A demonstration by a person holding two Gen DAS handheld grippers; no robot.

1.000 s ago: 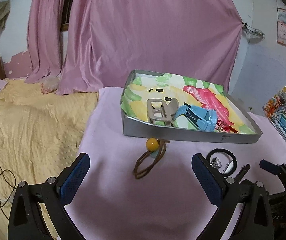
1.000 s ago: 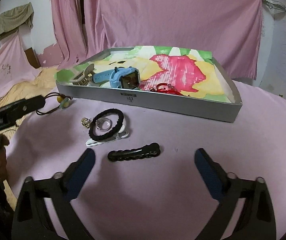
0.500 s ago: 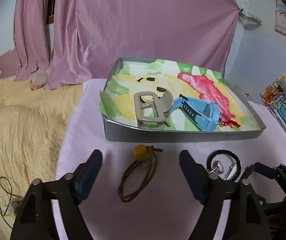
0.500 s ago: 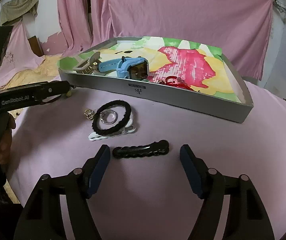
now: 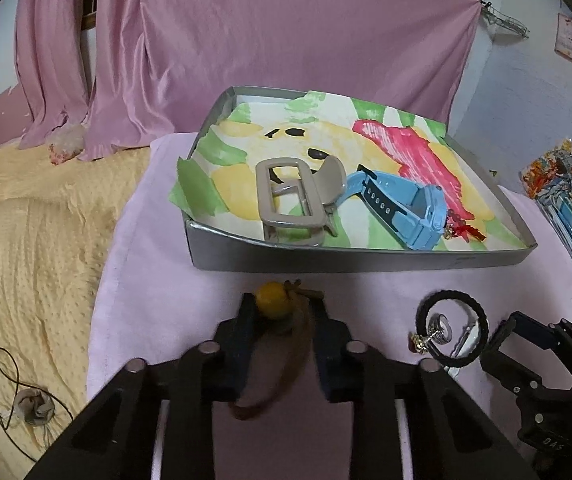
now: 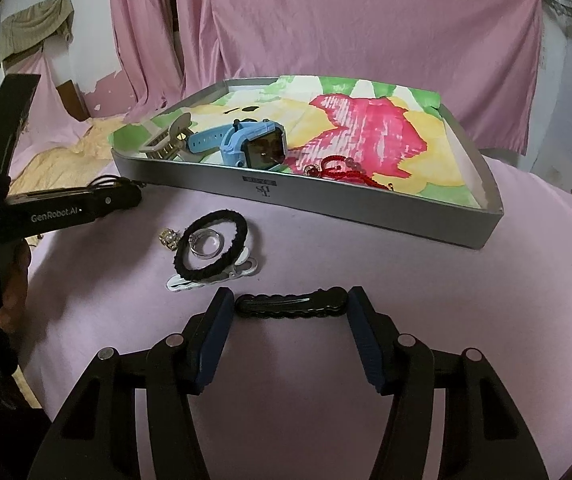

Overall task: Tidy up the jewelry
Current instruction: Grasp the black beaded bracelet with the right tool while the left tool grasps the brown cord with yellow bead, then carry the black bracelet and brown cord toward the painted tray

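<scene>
Brown hair tie is pinched in the left jaws; right jaws (spread wide) flank the black clip.

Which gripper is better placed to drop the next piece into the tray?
Left. The left gripper is shut on the brown hair tie, just short of the tray. The right gripper only brackets the black clip.

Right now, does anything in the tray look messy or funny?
Yes. The painted paper lining doesn't lie flat in the tray: its green corner sticks up over the left rim. The beige hair claw also leans on the blue watch strap.
</scene>
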